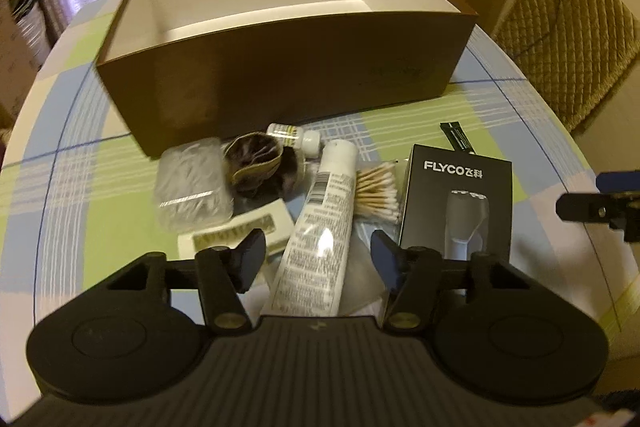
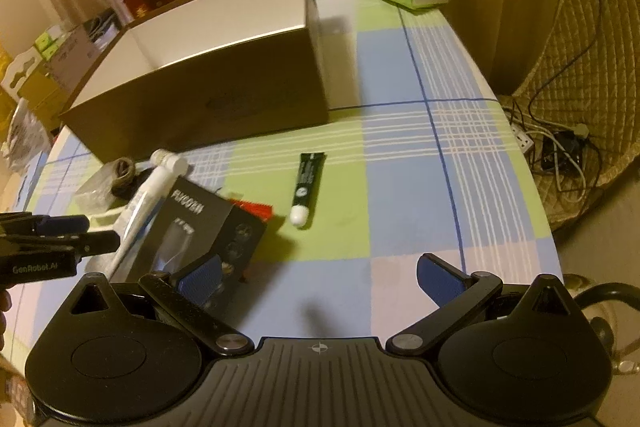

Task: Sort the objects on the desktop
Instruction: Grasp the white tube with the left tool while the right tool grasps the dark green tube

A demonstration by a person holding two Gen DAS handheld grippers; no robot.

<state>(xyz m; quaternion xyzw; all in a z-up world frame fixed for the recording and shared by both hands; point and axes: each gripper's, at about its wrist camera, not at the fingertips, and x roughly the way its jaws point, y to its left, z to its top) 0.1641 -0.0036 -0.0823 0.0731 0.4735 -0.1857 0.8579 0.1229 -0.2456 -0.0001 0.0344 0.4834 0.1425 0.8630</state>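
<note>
- Brown on the outside and white within, the open box sits at the back of the checked tablecloth, its inside bare as far as I can see; it looks meant to receive the clutter.
- That clutter is heaped just in front of it: a white tube, a bundle of cotton swabs, a black FLYCO carton standing upright, a clear tub, a dark fabric pouch and a small white bottle.
- The left gripper hangs over the tube's lower half, fingers apart on either side and not touching it, likely lined up to pinch it across its narrow width.
- The right gripper is spread wide over bare cloth, holding nothing.
- A small dark tube with a white cap lies alone, well apart from the heap and ahead of the right gripper, so probably that side's pick.
</note>
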